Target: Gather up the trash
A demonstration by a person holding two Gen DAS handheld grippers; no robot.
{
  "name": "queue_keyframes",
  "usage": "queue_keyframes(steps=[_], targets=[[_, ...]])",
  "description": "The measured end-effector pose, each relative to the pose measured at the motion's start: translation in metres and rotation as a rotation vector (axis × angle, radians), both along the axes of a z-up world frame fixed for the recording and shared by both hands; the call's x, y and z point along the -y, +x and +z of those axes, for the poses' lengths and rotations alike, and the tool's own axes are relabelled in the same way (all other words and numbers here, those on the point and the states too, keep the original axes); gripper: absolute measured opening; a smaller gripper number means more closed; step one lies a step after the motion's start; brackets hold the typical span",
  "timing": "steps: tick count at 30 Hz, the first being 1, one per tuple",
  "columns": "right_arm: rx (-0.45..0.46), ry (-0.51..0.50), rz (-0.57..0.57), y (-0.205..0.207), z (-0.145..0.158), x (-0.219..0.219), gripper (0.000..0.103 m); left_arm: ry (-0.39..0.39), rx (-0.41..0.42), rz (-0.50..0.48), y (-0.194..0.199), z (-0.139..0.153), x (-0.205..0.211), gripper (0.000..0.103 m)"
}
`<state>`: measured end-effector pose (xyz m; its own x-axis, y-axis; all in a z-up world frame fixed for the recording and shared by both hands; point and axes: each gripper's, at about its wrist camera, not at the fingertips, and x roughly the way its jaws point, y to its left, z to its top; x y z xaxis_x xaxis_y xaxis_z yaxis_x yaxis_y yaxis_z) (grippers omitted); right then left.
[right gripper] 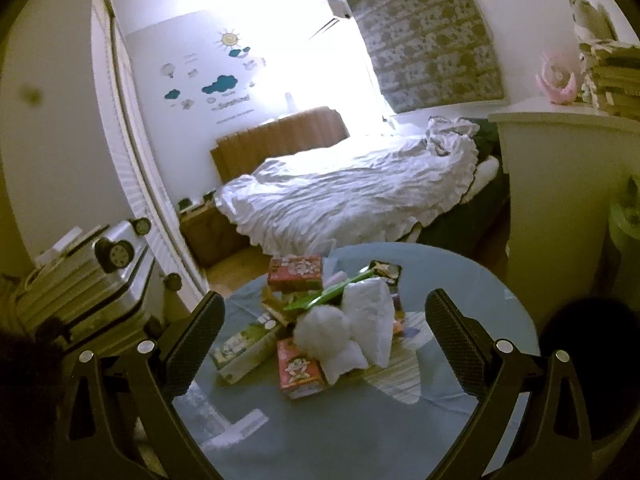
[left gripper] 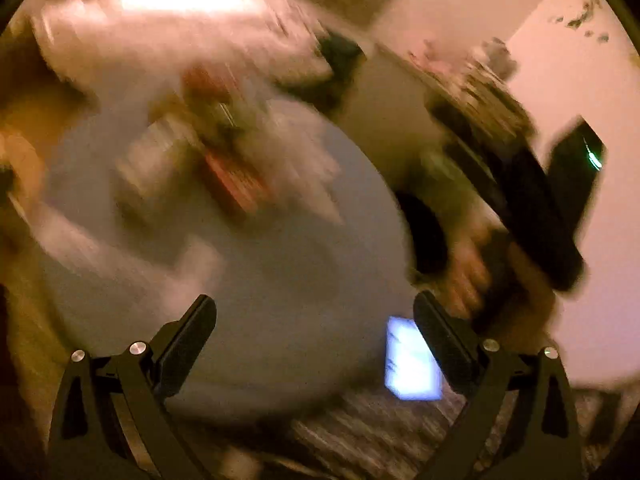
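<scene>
**Trash heaped at the middle of the round table, both grippers empty**

On the round glass table (right gripper: 460, 420) sits a small heap of trash, and every place below is given from that table. At its middle, a crumpled white tissue ball (right gripper: 322, 330) rests against a larger wad of white paper (right gripper: 370, 322). Just in front of the ball, toward the camera, stands a red printed carton (right gripper: 300, 374). A second red carton (right gripper: 295, 273) lies at the far side of the heap. A green wrapper (right gripper: 320, 298) slants across between them, and a pale green-and-white box (right gripper: 244, 346) lies at the heap's left side.

The right gripper (right gripper: 325, 344) hovers above the table's near edge with its jaws spread wide, holding nothing; the heap shows between the two fingers.

Beyond the table's far edge is a bed with rumpled white bedding (right gripper: 340, 192). To the table's left a silver suitcase (right gripper: 80, 280) lies on its side. To its right stands a white cabinet (right gripper: 560, 160).

The left wrist view is heavily smeared by motion. The left gripper (left gripper: 314, 340) shows its jaws wide apart and empty over the table (left gripper: 280, 300). The heap (left gripper: 224, 152) appears only as a red and white blur farther across the tabletop. A bright lit rectangle (left gripper: 412, 360) lies at the table's near right edge; what it is cannot be told.
</scene>
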<state>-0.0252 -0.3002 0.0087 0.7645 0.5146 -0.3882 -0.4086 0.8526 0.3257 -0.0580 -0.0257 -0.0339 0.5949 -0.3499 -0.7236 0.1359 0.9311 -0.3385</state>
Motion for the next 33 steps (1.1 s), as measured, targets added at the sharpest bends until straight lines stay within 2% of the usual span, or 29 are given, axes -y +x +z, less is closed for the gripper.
queue_keyframes(steps=[2, 4, 7, 12, 18, 33], targets=[[0.005, 0.000, 0.011, 0.001, 0.003, -0.003, 0.099, 0.201, 0.074, 0.041, 0.017, 0.018, 0.002, 0.098], [0.012, 0.000, 0.021, 0.001, 0.008, -0.006, 0.099, 0.346, 0.121, 0.085, 0.033, 0.031, 0.004, 0.098], [0.014, -0.006, 0.030, 0.003, 0.014, -0.009, 0.099, 0.428, 0.194, 0.150, 0.042, 0.045, 0.002, 0.098], [0.008, -0.005, 0.025, 0.003, 0.017, -0.010, 0.099, 0.443, 0.198, 0.165, 0.049, 0.047, -0.002, 0.098], [-0.030, 0.002, 0.027, 0.009, 0.013, -0.014, 0.099, 0.406, 0.179, 0.165, 0.054, 0.046, -0.002, 0.098], [-0.035, -0.021, 0.052, 0.010, 0.006, -0.026, 0.099, 0.354, 0.170, 0.181, 0.058, 0.047, -0.014, 0.098]])
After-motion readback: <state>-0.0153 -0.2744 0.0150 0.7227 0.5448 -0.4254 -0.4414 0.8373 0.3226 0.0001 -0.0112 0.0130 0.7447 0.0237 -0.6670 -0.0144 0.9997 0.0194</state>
